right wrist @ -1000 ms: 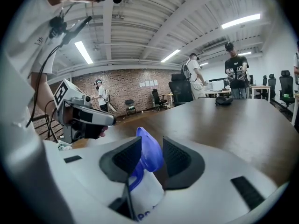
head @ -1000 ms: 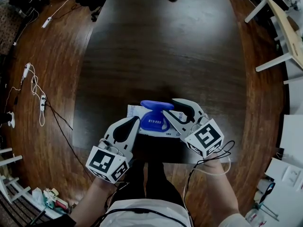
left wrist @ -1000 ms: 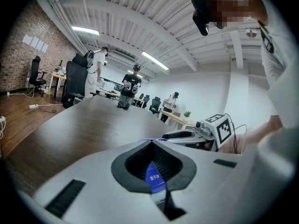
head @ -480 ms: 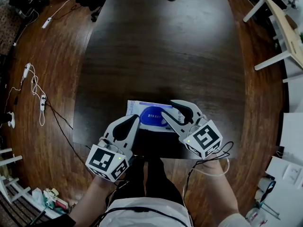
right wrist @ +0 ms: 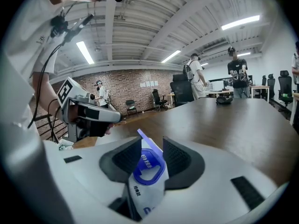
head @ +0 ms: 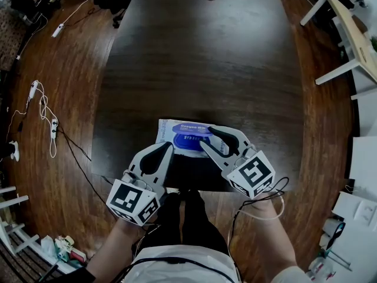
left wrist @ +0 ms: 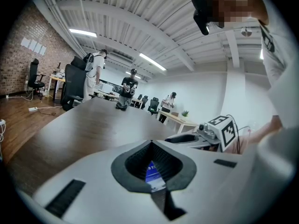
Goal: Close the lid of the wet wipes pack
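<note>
The pack (head: 171, 131) lies flat on the dark counter (head: 206, 69), close to the edge nearest the person. Its long axis runs from left to right, along that edge. One short end points toward the left tongs (head: 168, 149). The other short end goes under the right tongs (head: 207, 135) and is hidden there. The blue oval lid (head: 189, 140) sits at the middle of the pack's top face. It is stretched the same way as the pack and looks to lie down flat. Whether it is snapped fully shut cannot be told.

The right tongs reach in from the person's right with their jaws spread. They straddle the pack's right half, with the nearer jaw's tip at the lid's right rim. Whether that tip touches the lid is unclear. In the right gripper view the right tongs (right wrist: 152, 146) are plainly released. The white pack (right wrist: 140, 190) and its lid (right wrist: 148, 169) show in the gap between the ribbed pads, with a thin blue edge rising at the far side. The left tongs (right wrist: 93, 113) show off to the left in that view.

The left tongs sit just beside the pack's near left corner and grasp nothing. In the left gripper view the left tongs (left wrist: 150, 143) are clenched, tips meeting. A sliver of the pack (left wrist: 152, 171) shows through the window between the pads. The right tongs (left wrist: 187, 138) lie ahead and to the right.
</note>
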### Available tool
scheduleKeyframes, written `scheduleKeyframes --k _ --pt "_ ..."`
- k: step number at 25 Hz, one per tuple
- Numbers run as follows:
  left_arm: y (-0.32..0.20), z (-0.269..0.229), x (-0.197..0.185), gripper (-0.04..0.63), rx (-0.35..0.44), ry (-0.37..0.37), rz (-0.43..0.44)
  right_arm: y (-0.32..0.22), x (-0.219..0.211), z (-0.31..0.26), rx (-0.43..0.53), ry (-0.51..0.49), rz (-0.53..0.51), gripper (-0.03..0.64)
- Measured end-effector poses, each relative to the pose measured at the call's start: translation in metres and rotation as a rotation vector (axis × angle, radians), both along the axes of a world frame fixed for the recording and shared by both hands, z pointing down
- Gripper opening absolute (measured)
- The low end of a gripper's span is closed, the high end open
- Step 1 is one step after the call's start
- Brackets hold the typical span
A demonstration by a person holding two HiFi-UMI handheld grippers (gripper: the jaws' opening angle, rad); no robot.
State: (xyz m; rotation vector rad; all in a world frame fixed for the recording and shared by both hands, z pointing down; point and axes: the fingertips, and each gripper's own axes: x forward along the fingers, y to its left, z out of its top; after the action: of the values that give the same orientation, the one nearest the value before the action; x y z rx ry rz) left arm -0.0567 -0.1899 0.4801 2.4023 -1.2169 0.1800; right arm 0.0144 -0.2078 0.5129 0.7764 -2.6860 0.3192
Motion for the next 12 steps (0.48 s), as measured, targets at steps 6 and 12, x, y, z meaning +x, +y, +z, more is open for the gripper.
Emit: scheduleKeyframes --k 6,12 --pt "0.009 -0.002 0.001 0.002 0.001 -0.003 0.002 0.010 0.000 0.001 -0.001 -0.001 0.005 0.126" --pt "0.019 0.005 0.000 0.002 0.009 0.002 0.008 0.020 -0.003 0.005 -0.009 -0.001 -0.002 0.126"
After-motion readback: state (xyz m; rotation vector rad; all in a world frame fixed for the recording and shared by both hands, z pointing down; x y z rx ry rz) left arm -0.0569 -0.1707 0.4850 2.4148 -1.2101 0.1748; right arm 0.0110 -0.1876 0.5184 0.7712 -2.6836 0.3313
